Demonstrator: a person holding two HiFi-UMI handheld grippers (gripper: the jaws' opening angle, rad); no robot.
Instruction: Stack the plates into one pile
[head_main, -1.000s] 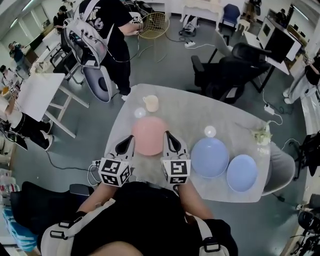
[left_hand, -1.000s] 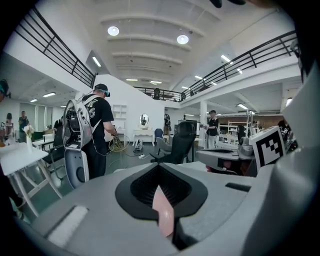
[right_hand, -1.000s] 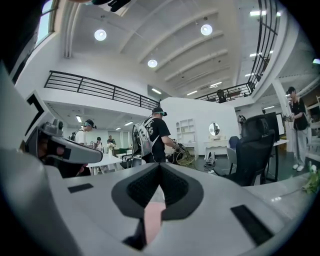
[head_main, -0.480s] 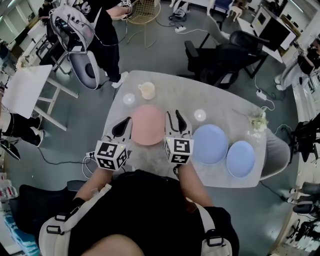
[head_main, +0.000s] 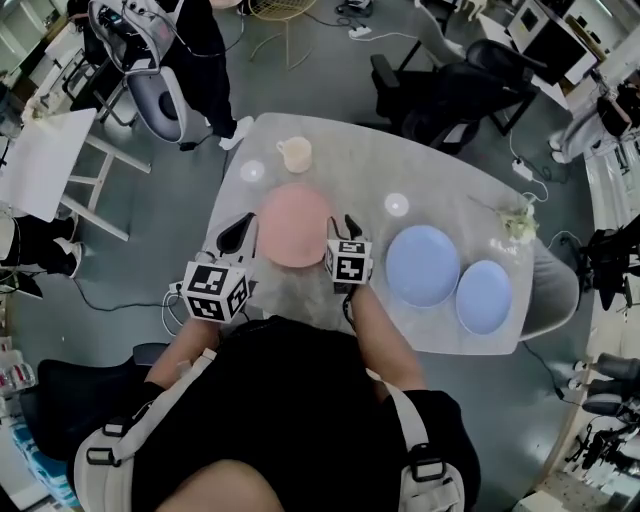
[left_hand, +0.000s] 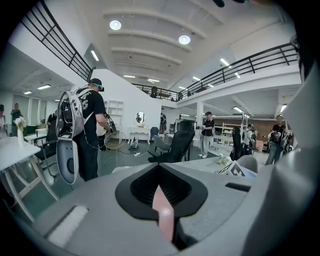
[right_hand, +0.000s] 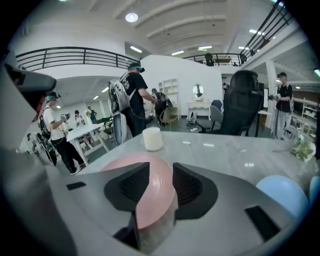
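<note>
A pink plate (head_main: 294, 225) lies on the grey marble table (head_main: 350, 170), with a gripper at each side of it. My left gripper (head_main: 240, 228) is at its left rim; in the left gripper view a thin strip of the pink plate (left_hand: 162, 212) is pinched between the jaws of my left gripper (left_hand: 161, 200). My right gripper (head_main: 340, 230) is at the right rim, its jaws opening. The pink plate's edge (right_hand: 150, 185) sits loosely in the gap of my right gripper (right_hand: 155, 187). A large blue plate (head_main: 422, 264) and a smaller blue plate (head_main: 484, 296) lie to the right.
A cream cup (head_main: 296, 154) stands behind the pink plate. Two small white discs (head_main: 252, 171) (head_main: 397, 204) and a flower sprig (head_main: 518, 222) also sit on the table. Black office chairs and a person with a backpack rig are beyond the far edge.
The right gripper's jaws have spread apart around the pink plate's right rim. The left gripper stays at the left rim. The head camera has shifted, so the table sits higher in view.
</note>
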